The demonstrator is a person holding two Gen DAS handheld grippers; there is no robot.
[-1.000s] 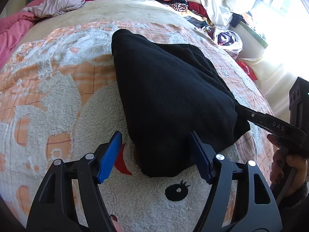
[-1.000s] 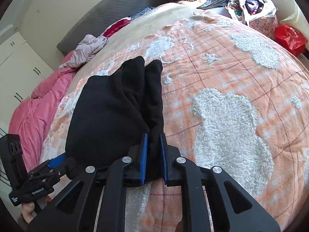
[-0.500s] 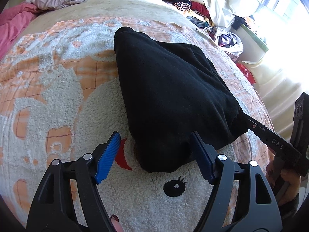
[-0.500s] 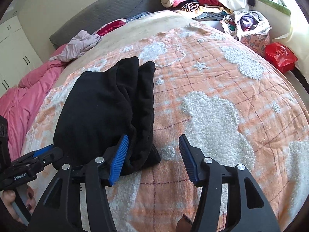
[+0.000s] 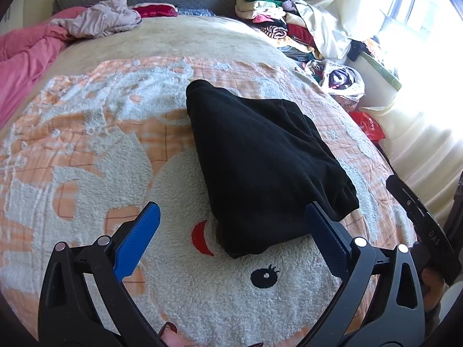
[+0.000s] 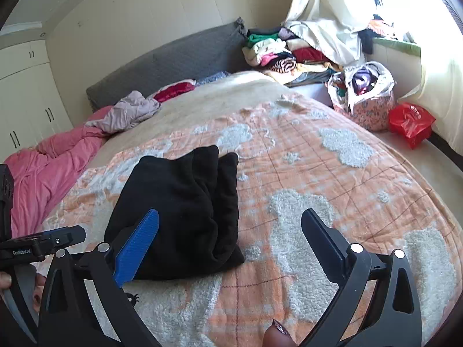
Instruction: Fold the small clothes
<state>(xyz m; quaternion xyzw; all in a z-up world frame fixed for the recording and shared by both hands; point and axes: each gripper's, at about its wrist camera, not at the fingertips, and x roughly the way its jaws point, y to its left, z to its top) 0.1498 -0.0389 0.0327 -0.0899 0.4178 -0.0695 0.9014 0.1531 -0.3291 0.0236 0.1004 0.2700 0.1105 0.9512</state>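
Both grippers' fingers (image 6: 136, 245) are opening, having released the black garment (image 5: 260, 159).

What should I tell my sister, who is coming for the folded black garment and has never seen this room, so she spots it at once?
Start at the bed with the orange-and-white fleecy blanket. The black garment lies folded in the middle of that blanket. It is the only dark piece lying there; the other clothes are heaped at the head of the bed and beside it.

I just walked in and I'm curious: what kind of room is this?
Most likely a bedroom: a bed with a patterned blanket, a grey padded headboard, white wardrobe doors and piled clothes.
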